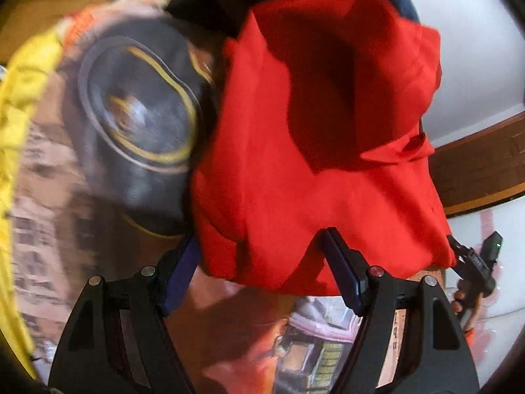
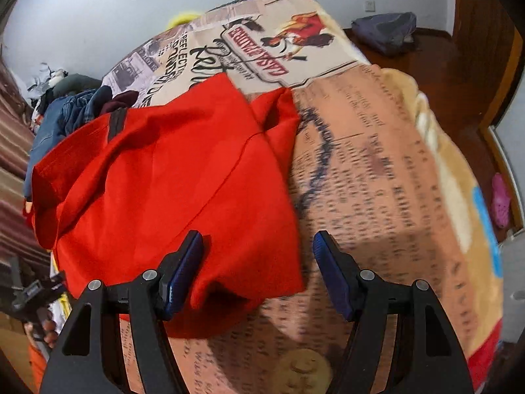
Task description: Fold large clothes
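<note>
A red garment (image 2: 164, 180) lies folded on a bed covered by a newspaper-print blanket (image 2: 377, 164). My right gripper (image 2: 257, 249) stands open over the garment's near right corner, with its left finger (image 2: 183, 262) above the red cloth and its right finger above the blanket. In the left wrist view the red garment (image 1: 311, 131) fills the middle. My left gripper (image 1: 259, 256) is open at its near edge, and the cloth hangs loosely between the fingers without being pinched. Each gripper shows in the other's view, held by a hand: right gripper (image 1: 475, 262), left gripper (image 2: 36, 292).
A pile of dark and blue clothes (image 2: 82, 105) lies at the bed's far left. A yellow cloth (image 1: 16, 131) edges the bed. On the wooden floor are a grey-blue bag (image 2: 384, 29) and a pink slipper (image 2: 500, 200). The bed drops off to the right.
</note>
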`<state>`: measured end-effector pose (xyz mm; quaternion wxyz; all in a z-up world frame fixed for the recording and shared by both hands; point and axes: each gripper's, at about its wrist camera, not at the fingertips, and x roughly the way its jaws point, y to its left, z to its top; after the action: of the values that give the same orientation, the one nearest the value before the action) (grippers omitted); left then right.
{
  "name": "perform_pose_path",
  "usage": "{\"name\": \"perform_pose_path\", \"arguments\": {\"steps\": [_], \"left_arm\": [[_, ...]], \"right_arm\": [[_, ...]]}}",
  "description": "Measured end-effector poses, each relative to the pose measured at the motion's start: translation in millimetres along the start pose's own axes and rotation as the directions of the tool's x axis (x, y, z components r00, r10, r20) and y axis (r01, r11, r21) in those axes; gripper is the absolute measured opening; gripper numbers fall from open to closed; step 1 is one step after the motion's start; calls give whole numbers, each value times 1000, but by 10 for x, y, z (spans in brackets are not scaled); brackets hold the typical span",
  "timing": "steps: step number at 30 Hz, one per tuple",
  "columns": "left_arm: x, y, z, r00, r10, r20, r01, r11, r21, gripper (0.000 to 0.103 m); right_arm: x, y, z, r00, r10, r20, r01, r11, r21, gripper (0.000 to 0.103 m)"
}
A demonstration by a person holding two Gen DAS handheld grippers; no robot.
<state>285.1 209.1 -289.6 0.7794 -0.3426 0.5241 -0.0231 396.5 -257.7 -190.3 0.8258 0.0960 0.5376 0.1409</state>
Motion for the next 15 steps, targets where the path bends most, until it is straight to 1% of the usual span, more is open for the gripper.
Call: {"name": "perform_pose_path", "arguments": {"steps": [1,3,4,5,6,7,8,9,12,13,15], "left_arm": [[43,-33,-9,1000,-17,-5,18,1000,17,74],[102,-98,-16,1000,-17,7,16,999,45,74],[112,-134,-23,1000,-11,20,10,998,58,69],[116,-168,-26,1000,-12,26,10,997,74,64],[110,-208,-34,999,-13,29,10,996,93,52],[97,-251,-41,999,-6,36,3,994,109,36],[61,-304,-52,999,10,49,-16,991,133,28],[23,-349,-59,998,21,60,-30,988,152,14],[-168,-461,-85,994,40,104,-59,980,191,8],[-293,-515,-107,990,45,133,-73,975,210,7],[-500,-584,-139,984,29,173,-69,972,226,7]], "right_arm": [[16,41,-6,1000,-6,4,6,1000,-14,66],[64,151,-15,1000,-1,-2,1,999,-51,64],[87,174,-32,1000,0,-3,0,998,-58,53],[112,216,-46,1000,0,-7,0,997,-73,37],[139,266,-60,1000,11,-21,-13,995,-103,32],[143,290,-76,1000,8,-22,-10,992,-123,26],[115,316,-94,1000,0,-8,-1,990,-142,20],[59,333,-111,1000,5,8,-3,987,-160,18],[-127,368,-159,998,27,55,-16,982,-188,15],[-217,385,-181,997,38,69,-24,980,-195,14],[-398,435,-236,994,55,99,-33,976,-216,13]]}}
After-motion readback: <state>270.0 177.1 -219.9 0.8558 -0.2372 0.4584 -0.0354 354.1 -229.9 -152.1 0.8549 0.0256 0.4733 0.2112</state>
